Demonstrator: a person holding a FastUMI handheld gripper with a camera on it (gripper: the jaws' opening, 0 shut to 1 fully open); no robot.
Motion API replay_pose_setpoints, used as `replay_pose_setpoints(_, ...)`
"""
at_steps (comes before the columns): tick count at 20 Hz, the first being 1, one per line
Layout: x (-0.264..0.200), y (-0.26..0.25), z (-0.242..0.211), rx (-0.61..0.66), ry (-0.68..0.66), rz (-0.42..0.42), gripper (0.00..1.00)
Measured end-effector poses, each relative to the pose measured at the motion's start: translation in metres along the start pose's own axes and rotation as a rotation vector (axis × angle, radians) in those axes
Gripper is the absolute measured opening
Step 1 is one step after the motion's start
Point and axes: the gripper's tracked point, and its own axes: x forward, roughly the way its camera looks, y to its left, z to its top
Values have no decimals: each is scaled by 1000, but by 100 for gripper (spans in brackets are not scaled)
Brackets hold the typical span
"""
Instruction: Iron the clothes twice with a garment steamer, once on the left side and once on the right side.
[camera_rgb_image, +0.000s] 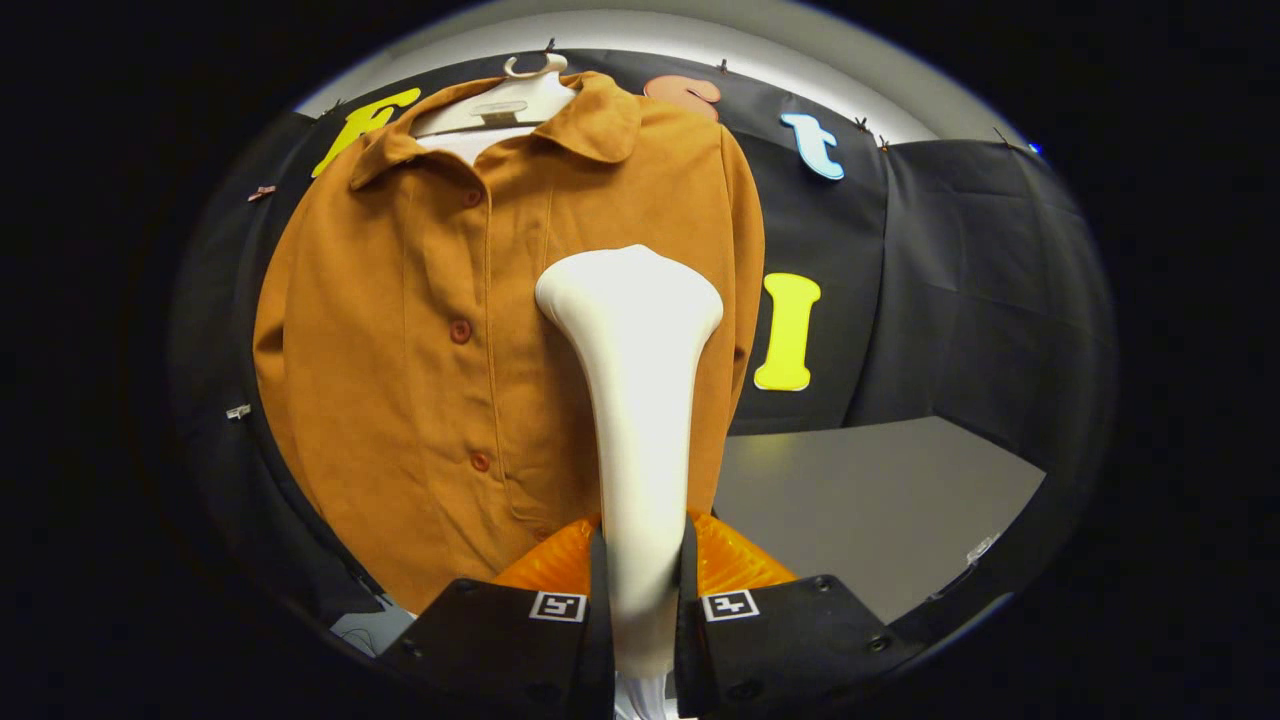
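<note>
We hold the white garment steamer (638, 400) by its handle, our gripper (640, 600) closed on it with both fingers (520, 640) pressing its sides. Its broad head rises beyond the fingers, in front of the brown button-up shirt (420, 350) to the right of the button row. The shirt hangs on a white hanger (505, 100) against the black wall, with the grey bench (860, 500) off to the right.
</note>
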Motion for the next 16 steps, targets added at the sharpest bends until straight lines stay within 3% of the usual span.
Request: replay_pose_setpoints(16, -10, 20, -162, 75, 301, -11, 28)
